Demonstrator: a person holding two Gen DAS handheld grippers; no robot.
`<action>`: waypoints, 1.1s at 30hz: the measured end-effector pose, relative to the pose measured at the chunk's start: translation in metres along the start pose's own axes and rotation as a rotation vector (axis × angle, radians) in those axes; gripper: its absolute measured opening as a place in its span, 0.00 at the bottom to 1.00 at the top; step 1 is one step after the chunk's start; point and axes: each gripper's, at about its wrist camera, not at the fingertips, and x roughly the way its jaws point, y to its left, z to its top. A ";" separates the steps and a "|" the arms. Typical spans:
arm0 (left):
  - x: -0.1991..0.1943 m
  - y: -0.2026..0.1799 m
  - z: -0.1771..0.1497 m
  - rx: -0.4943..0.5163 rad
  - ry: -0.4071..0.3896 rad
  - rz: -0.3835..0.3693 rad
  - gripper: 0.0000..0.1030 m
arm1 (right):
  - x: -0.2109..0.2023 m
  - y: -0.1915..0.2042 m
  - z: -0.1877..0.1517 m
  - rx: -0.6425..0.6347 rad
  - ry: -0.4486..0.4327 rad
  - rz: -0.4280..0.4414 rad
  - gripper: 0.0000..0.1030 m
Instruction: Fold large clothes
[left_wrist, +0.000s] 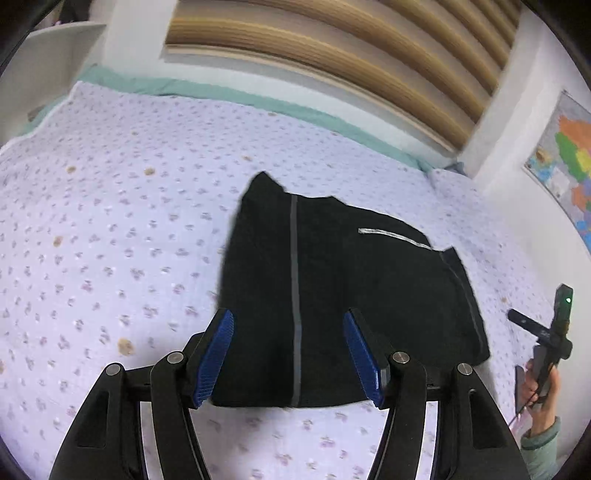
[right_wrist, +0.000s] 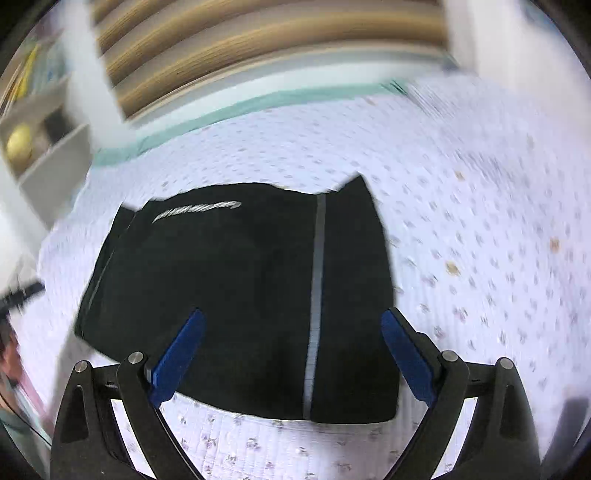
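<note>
A black garment (left_wrist: 332, 288) with a grey stripe and a silver mark lies folded into a compact rectangle on the bed; it also shows in the right wrist view (right_wrist: 236, 295). My left gripper (left_wrist: 288, 317) is open and empty, hovering above the garment's near edge. My right gripper (right_wrist: 291, 317) is open and empty, also above the garment's near part. The right gripper shows at the far right of the left wrist view (left_wrist: 546, 332), held in a hand.
The bed is covered by a pale lilac flowered sheet (left_wrist: 110, 221) with a green edge (left_wrist: 207, 90) at the far side. A slatted wooden headboard (left_wrist: 332, 48) and white wall stand behind. A map (left_wrist: 569, 166) hangs at right. White shelves (right_wrist: 44, 147) stand at left.
</note>
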 end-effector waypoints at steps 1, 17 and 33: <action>0.006 0.006 0.004 -0.017 0.005 0.007 0.62 | 0.004 -0.015 0.002 0.049 0.020 0.023 0.95; 0.111 0.057 0.035 -0.215 0.045 -0.081 0.62 | 0.087 -0.060 -0.011 0.116 0.126 -0.019 0.95; 0.201 0.075 0.039 -0.375 0.292 -0.384 0.76 | 0.146 -0.094 0.000 0.275 0.215 0.250 1.00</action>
